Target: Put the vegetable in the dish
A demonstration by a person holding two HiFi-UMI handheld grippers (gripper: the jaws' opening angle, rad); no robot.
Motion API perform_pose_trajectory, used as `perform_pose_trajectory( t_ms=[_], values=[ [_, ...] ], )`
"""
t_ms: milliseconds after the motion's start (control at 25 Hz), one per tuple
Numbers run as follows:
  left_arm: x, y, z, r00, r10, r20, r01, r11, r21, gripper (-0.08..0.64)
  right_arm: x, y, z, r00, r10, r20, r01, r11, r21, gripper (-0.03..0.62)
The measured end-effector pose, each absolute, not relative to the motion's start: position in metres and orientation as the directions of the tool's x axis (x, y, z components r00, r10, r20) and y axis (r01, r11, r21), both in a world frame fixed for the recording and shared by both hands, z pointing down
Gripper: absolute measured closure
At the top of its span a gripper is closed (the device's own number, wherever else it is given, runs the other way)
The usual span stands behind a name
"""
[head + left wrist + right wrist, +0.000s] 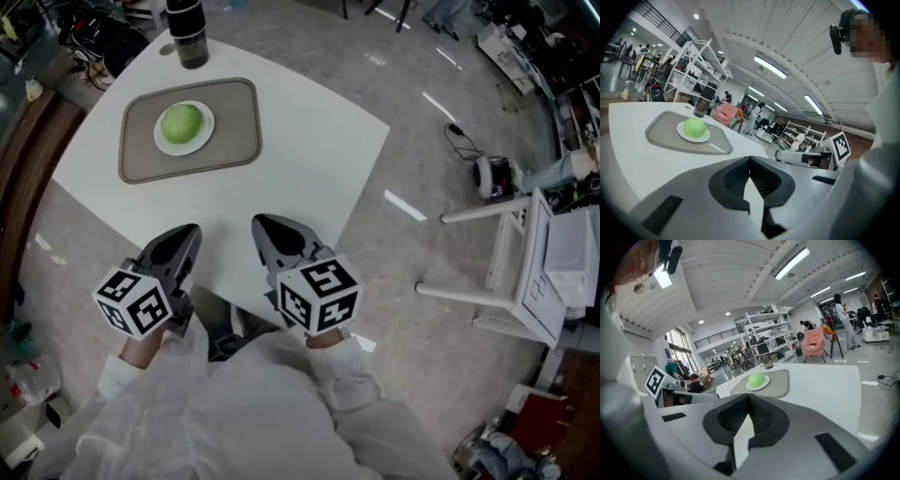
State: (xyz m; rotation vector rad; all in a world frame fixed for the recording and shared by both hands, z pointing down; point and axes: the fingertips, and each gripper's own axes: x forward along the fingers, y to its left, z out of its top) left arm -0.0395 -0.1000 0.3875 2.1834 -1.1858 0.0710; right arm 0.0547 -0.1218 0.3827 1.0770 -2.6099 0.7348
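Green round vegetable lies in the small white dish, alone there; the dish rests on a grey rounded tray on the far side of the white table. We judge it light, firm and smooth, apt to roll, so best pinched across its widest middle. Our left gripper and right gripper hang near the table's near edge, jaws closed together on nothing.

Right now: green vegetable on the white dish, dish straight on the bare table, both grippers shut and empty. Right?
One slip: the white dish sits on the grey tray, not straight on the table; the head view shows it. Green vegetable on the dish, left gripper and right gripper shut and empty: all correct.
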Motion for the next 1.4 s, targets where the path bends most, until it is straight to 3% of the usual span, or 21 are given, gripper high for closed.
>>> perform_pose_trajectory(
  t_ms=[440,920,1400],
  values=[
    [-0.027,-0.079,0.373,0.609,-0.725,0.323,-0.755,-0.403,0.517,0.552,0.062,-0.086,0.379,-0.695,-0.6,0.395,-0.718,0.592,-0.364,0.578],
    [0.001,-0.074,0.361,0.712,-0.61,0.348,-0.694,-0.538,0.478,0.552,0.047,-0.083,0.367,-0.653,-0.633,0.415,-0.756,0.578,-0.309,0.578],
    [-0.008,-0.078,0.365,0.692,-0.603,0.397,-0.72,-0.539,0.437,0.552,0.05,-0.092,0.353,-0.608,-0.691,0.392,-0.794,0.545,-0.27,0.58]
  ],
)
